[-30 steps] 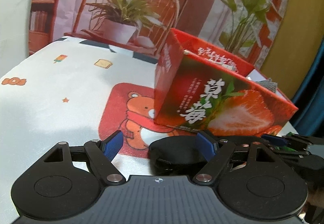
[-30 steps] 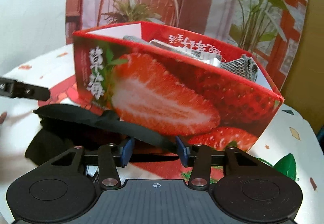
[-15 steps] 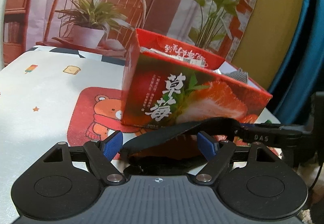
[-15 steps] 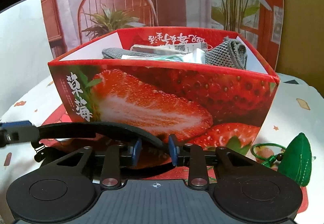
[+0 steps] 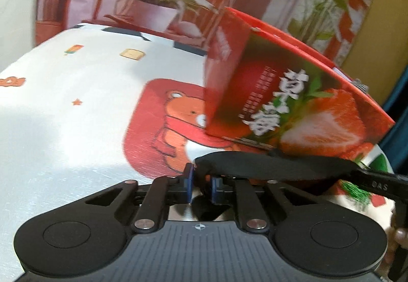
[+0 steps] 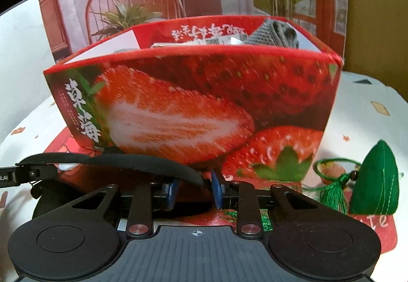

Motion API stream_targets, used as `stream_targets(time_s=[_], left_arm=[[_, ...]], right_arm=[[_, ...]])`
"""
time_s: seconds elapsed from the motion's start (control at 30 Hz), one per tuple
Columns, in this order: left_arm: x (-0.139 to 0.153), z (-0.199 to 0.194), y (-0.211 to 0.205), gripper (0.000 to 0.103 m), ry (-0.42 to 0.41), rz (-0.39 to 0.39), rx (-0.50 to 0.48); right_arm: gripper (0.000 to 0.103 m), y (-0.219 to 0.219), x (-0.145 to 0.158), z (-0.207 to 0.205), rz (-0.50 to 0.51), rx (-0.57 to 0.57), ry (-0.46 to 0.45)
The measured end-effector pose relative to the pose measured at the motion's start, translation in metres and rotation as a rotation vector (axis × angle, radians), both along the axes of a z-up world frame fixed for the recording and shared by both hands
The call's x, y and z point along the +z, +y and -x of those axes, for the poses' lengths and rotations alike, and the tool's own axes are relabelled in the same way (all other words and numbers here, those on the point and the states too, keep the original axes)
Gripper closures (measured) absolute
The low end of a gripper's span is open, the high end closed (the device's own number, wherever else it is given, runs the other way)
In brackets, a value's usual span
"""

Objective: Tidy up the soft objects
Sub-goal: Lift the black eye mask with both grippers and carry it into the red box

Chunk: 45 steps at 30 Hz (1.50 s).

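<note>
Handling as light, limp fabric: black strap [image 5: 275, 167] sags between two holds, bends wherever unsupported, likely to slide through a loose pinch. Best taken near each end, as now, keeping it taut enough to clear the box rim; a mid-span hold would probably let both ends droop.

Appears as a flat, matte black band, slightly padded, curving in a shallow arc; darker bulk of the same item hanging below at lower left in the right wrist view, too dim to identify.

Located just in front of strawberry box [image 6: 204, 103], low over the tablecloth [image 5: 76, 103], stretched across between the two tools.

Left gripper [image 5: 201, 181]: blue pads pressed together on one end of the strap. Right gripper [image 6: 195, 189]: jaws closing, the strap's other end running down between the pads; full contact hard to confirm.

Noted inside the box: grey knit cloth [image 6: 275, 32] and a silvery packet [image 6: 199, 43]. Green tasselled pouch [image 6: 374, 180] lying on the cloth to the right, well apart from the strap.
</note>
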State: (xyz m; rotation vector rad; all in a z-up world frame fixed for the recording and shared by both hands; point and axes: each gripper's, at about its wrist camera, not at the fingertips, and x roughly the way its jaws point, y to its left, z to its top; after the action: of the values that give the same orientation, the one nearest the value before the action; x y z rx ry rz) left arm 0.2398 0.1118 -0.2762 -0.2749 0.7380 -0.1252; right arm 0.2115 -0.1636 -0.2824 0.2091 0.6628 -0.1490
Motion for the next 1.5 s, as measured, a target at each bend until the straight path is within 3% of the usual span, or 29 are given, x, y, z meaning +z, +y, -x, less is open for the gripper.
stream_targets(time_s=[0.07,0.2,0.37,0.9,1.23,1.5], left_arm=[[-0.001,-0.001,0.007,0.091,0.000,0.012,0.026],[0.002,0.002,0.010,0.094,-0.007,0.012,0.039],[0.020,0.010,0.006,0.094,-0.080,-0.025,0.025],[0.110,0.019,-0.026,0.094,-0.335,-0.085,-0.046],[0.147,-0.005,-0.045,0.094,-0.385,-0.086,-0.082],[0.153,-0.045,-0.063,0.094,-0.381,-0.128,-0.094]], right_arm=[[0.098,-0.002,-0.003,0.000,0.000,-0.007,0.009],[0.099,-0.005,-0.004,0.004,-0.034,0.002,-0.009],[0.100,-0.002,0.007,0.010,-0.034,0.013,-0.042],[0.100,-0.015,0.090,0.035,0.059,0.028,-0.238],[0.100,-0.033,0.135,0.025,0.131,0.016,-0.319],[0.100,-0.052,0.142,0.002,0.182,-0.018,-0.329]])
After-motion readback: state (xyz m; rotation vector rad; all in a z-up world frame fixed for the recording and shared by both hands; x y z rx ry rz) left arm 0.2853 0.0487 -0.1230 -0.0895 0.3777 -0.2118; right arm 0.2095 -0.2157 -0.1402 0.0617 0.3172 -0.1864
